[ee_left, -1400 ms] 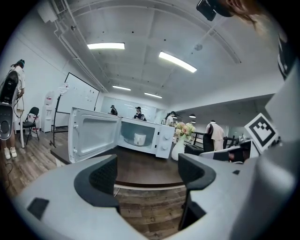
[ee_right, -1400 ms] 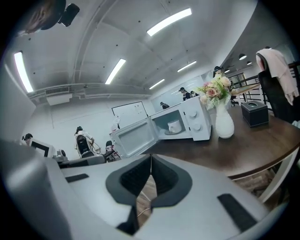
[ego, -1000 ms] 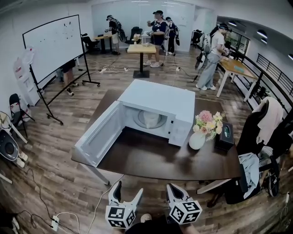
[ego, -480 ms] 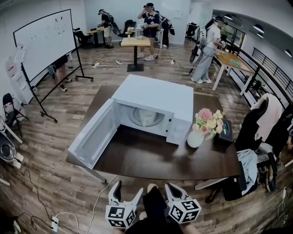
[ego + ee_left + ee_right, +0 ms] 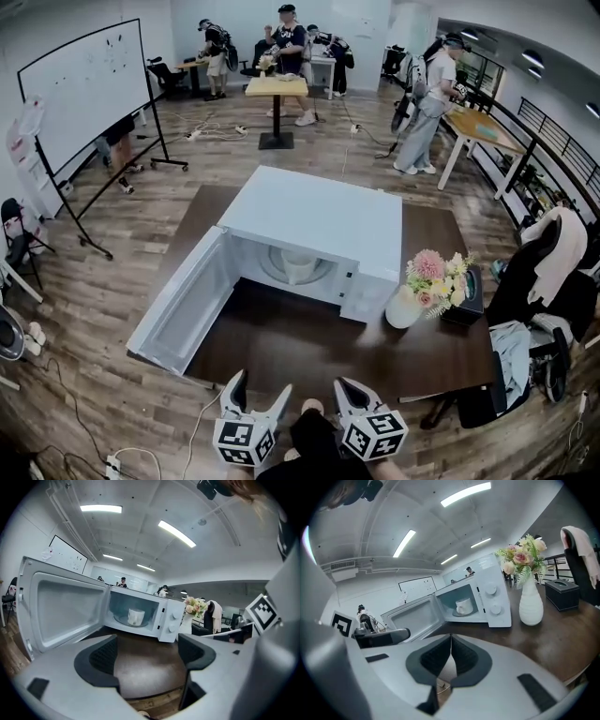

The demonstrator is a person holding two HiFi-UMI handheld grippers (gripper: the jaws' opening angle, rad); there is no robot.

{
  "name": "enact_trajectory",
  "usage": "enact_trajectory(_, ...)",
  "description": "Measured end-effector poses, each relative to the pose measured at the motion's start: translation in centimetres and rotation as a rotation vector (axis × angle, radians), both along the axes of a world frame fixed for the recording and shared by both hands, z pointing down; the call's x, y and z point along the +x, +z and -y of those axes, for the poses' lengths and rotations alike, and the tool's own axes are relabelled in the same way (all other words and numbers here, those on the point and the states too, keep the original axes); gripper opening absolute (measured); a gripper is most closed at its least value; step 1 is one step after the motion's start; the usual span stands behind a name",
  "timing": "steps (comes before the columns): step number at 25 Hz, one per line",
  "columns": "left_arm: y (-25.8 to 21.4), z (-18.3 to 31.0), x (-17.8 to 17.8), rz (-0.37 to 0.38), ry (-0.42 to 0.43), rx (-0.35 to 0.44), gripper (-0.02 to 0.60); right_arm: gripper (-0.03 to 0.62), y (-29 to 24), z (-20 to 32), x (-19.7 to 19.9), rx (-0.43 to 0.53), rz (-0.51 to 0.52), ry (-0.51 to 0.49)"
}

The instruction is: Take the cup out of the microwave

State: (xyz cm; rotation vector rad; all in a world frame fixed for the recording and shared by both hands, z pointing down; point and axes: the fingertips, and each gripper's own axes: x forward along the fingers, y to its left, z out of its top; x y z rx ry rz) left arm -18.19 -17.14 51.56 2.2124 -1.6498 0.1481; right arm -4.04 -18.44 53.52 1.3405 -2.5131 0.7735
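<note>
A white microwave (image 5: pixel 323 225) stands on a dark brown table (image 5: pixel 309 352), its door (image 5: pixel 180 305) swung open to the left. The white cup (image 5: pixel 298 265) sits on the turntable inside; it shows in the left gripper view as the cup (image 5: pixel 136 616) and in the right gripper view as the cup (image 5: pixel 463 605). Both grippers hang at the table's near edge, well short of the microwave. My left gripper (image 5: pixel 262 386) is open with nothing between its pads (image 5: pixel 104 656). My right gripper (image 5: pixel 345 386) is shut, its pads (image 5: pixel 461 657) meeting on nothing.
A white vase of flowers (image 5: pixel 405 307) and a black tissue box (image 5: pixel 464 298) stand right of the microwave. Chairs draped with clothes (image 5: pixel 548 272) crowd the right side. A whiteboard (image 5: pixel 89 94) stands at left, cables and a power strip (image 5: pixel 117 461) lie on the floor, and people stand at the back.
The view and both grippers have come forward toward the table; its near edge and the microwave are closer. The jaws of both grippers look unchanged.
</note>
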Motion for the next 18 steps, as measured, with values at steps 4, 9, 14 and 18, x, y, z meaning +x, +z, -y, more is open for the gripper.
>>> enact_trajectory(4, 0.0, 4.5, 0.2, 0.003, 0.021, 0.002, 0.384, -0.005, 0.4, 3.9, 0.2, -0.011, -0.013, 0.012)
enact_trajectory(9, 0.3, 9.9, 0.6, 0.007, 0.039, 0.005, 0.384, -0.006, 1.0, 8.0, 0.2, -0.012, -0.024, 0.008)
enact_trajectory(14, 0.8, 14.7, 1.2, 0.024, 0.049, 0.008, 0.385, -0.005, 1.8, 10.9, -0.2, -0.030, -0.026, -0.019)
enact_trajectory(18, 1.2, 18.2, 1.0, 0.031, 0.038, 0.016, 0.385, -0.005, 2.4, 12.3, -1.2, -0.038, -0.033, -0.070)
